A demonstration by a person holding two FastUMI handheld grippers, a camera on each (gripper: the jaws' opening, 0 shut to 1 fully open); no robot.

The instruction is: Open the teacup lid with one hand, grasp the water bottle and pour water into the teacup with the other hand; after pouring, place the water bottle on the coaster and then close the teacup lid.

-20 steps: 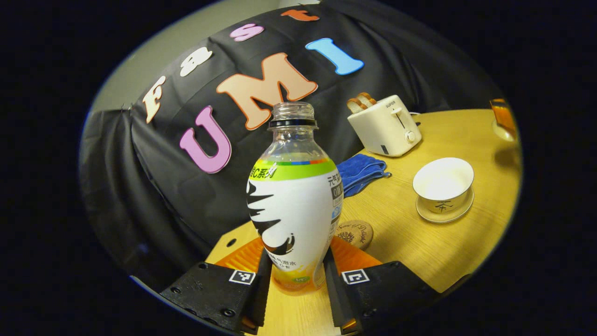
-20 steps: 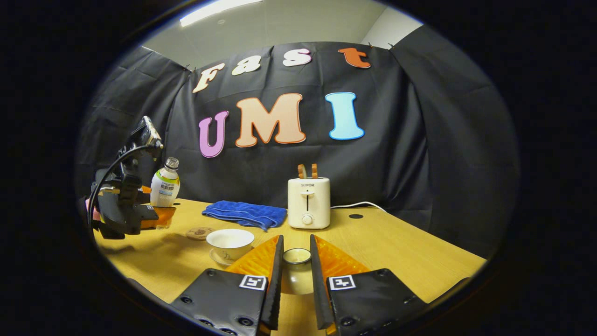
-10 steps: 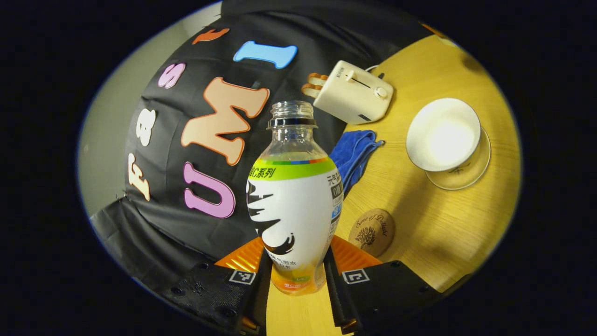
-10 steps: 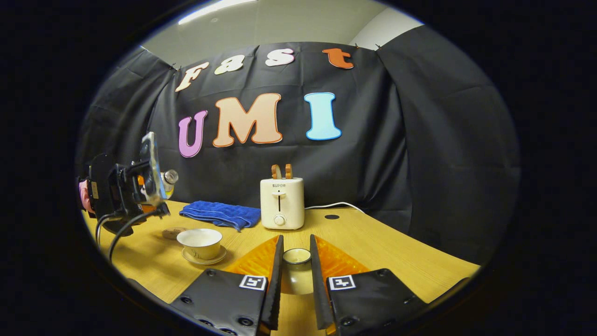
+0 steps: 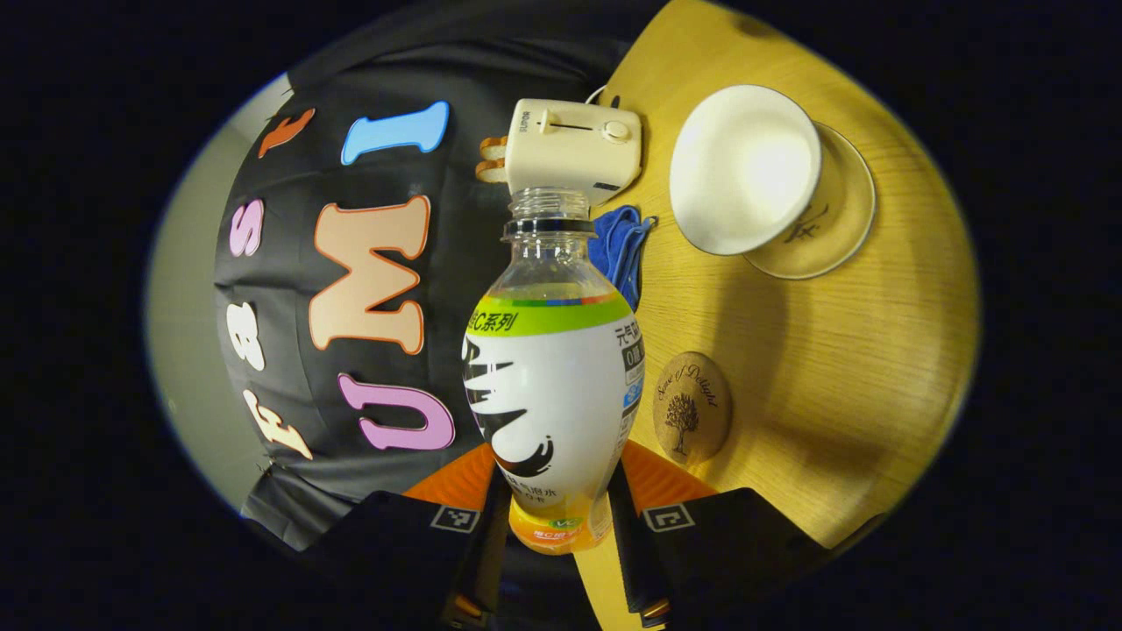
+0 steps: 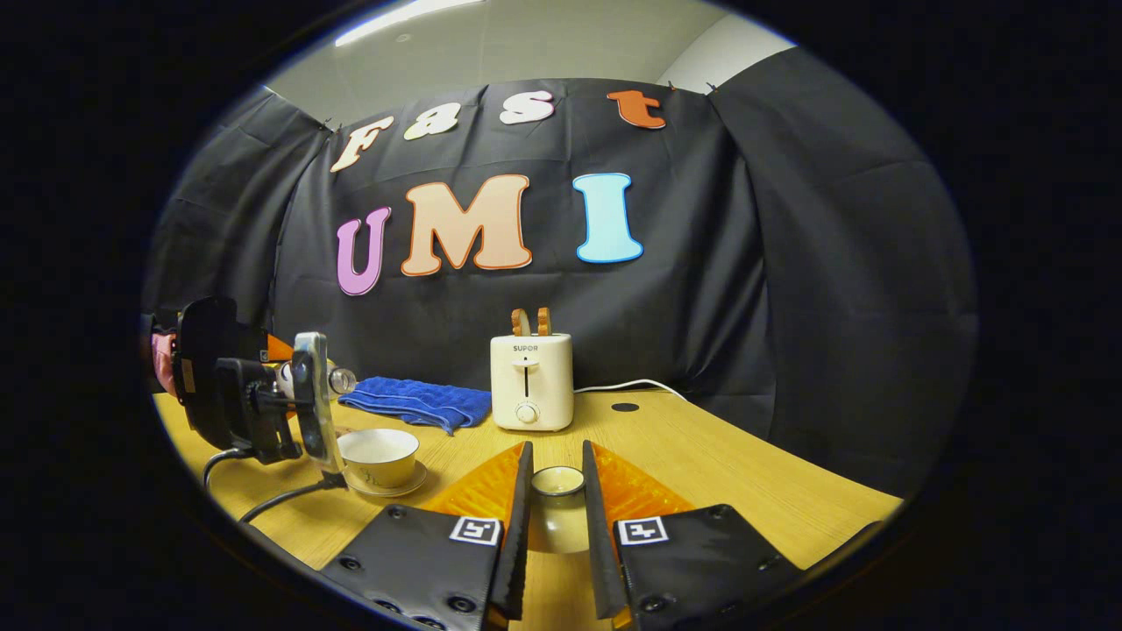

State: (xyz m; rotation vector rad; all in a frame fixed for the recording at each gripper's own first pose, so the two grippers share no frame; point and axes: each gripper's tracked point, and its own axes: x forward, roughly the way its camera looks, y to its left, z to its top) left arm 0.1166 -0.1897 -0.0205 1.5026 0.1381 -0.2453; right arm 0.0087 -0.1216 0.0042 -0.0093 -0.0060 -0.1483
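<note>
My left gripper [image 5: 554, 513] is shut on an uncapped water bottle [image 5: 552, 386] with a white and green label. The bottle is tipped far over, its mouth [image 5: 550, 202] near the open white teacup [image 5: 745, 166] on its saucer [image 5: 828, 237]. In the right gripper view the left gripper [image 6: 250, 394] hangs beside the teacup [image 6: 379, 456], with the bottle mouth [image 6: 342, 380] just above the cup's left rim. My right gripper [image 6: 557, 508] is shut on the knob of the teacup lid [image 6: 558, 491], held above the table. A round wooden coaster [image 5: 692, 407] lies by the bottle.
A cream toaster [image 6: 532, 381] with toast stands at the back of the wooden table [image 6: 701, 473]. A folded blue cloth [image 6: 416, 403] lies to its left. A white cord [image 6: 631, 386] trails from the toaster.
The left gripper has tipped the bottle further toward horizontal and brought its mouth close over the teacup. The right gripper has held still with the lid.
</note>
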